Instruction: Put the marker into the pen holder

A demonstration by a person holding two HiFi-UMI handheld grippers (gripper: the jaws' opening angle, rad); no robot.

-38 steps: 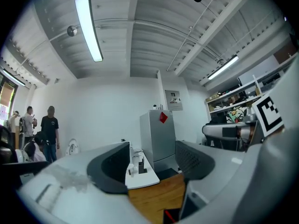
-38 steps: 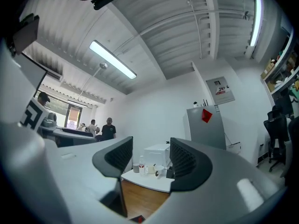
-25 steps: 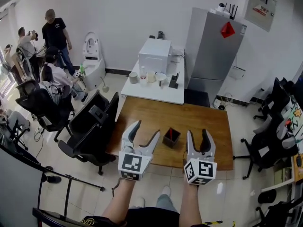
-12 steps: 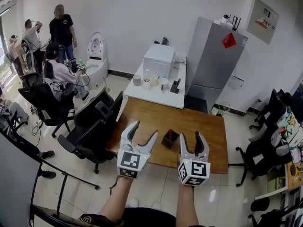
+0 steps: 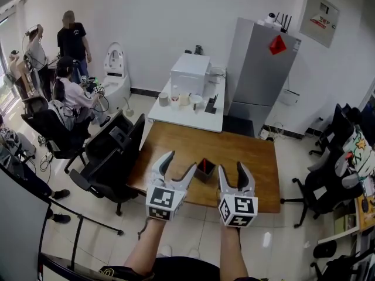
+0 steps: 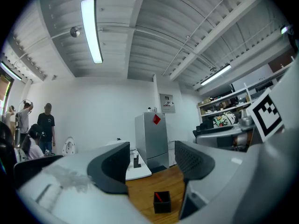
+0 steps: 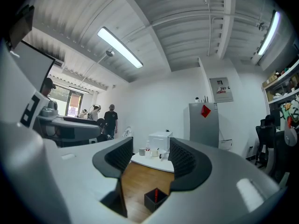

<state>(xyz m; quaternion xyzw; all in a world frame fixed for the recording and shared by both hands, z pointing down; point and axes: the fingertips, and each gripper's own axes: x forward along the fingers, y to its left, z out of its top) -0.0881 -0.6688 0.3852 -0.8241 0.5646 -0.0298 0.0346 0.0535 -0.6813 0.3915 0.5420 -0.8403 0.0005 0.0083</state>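
Marker [image 5: 203, 165]: red, stands inside the black pen holder [image 5: 207, 171], leaning on one wall; confirmed in both gripper views. Holder sits on the wooden table [image 5: 252, 157], toward the near edge.

Left gripper [image 5: 180, 163]: jaws spread apart, nothing between them, only table and holder seen far below through the gap.

Right gripper [image 5: 233, 171]: likewise released and empty, jaws wide.

Change over the last second: the right gripper has drifted inward toward the left one, so the holder now shows in a narrower gap between the two. Both are held well above the table, neither touching the holder. Holder and marker have not shifted on the table.

Judgement: placement looks complete, with the marker in and both claws let go. Nothing visible remains to pick up; the present motion reads as retreat, not a new approach.
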